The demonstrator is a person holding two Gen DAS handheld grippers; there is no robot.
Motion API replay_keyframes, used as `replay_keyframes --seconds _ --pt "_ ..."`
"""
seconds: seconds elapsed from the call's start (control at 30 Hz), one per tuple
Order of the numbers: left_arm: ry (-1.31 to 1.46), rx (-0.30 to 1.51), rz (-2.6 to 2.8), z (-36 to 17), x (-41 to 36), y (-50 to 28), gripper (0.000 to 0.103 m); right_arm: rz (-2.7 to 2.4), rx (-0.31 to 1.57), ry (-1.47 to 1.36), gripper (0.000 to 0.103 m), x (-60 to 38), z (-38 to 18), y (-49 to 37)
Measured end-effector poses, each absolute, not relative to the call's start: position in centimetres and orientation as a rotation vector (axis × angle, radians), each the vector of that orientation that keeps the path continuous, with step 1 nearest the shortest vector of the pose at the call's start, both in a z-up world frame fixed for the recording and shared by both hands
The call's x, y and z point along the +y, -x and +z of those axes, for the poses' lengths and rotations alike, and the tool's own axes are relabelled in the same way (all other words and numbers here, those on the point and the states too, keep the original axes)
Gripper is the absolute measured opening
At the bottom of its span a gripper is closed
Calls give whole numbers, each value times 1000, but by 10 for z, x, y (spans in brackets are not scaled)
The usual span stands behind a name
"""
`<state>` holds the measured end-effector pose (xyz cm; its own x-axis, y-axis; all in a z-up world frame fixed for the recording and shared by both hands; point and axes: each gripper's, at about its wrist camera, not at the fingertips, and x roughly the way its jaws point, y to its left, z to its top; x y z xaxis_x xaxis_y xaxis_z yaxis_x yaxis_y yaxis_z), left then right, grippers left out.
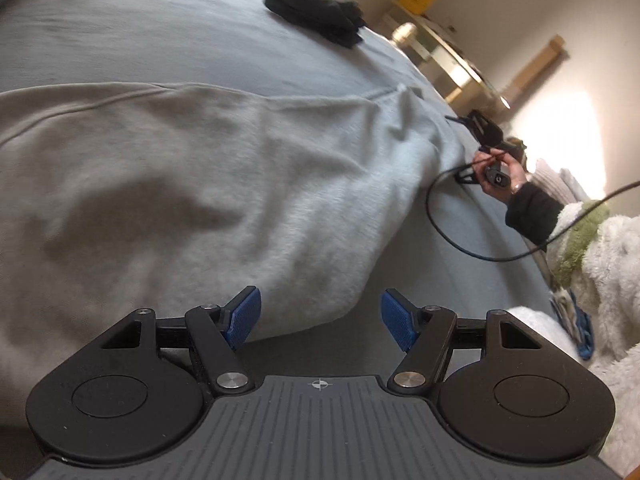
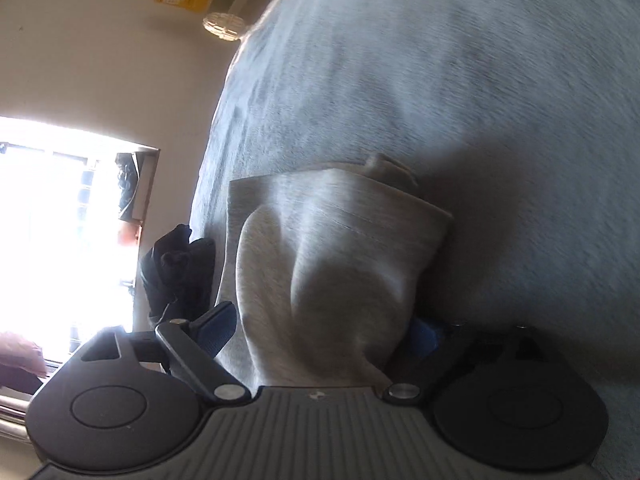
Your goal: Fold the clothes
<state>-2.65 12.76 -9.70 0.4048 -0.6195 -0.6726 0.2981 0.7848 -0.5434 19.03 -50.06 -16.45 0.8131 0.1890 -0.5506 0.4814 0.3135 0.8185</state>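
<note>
Lying spread on the bed (image 1: 160,20), the grey garment (image 1: 180,168) awaits folding; the left gripper (image 1: 320,316) hovers spread wide at its edge, while the right gripper (image 2: 320,332) straddles a fabric fold, jaws parted.

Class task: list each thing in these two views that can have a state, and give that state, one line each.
Left gripper: open, holding nothing.
Right gripper: jaws apart, grey cloth between them.
Grey garment: spread on the bed, rumpled, partly folded.
Dark clothes: heaped, unfolded.
Black cable: slack, looping.
</note>
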Motion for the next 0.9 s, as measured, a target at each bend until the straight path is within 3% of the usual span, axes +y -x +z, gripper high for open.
replay_keyframes --seconds 0.1,0.17,0.23,0.57,0.9 --pt "351 965 -497 -100 134 33 67 -244 626 -1219 64 -496 -163 -195" --pt "291 961 -429 -105 132 33 66 -254 618 -1211 33 -495 -166 -192" --pt "234 955 -376 -110 131 33 66 -271 604 -1176 21 -492 -163 -188" --pt "301 988 -324 -116 157 22 64 -348 501 -1053 16 -533 -132 -106" --pt "343 1015 -301 -112 180 31 64 -385 500 -1177 16 -558 -154 -37"
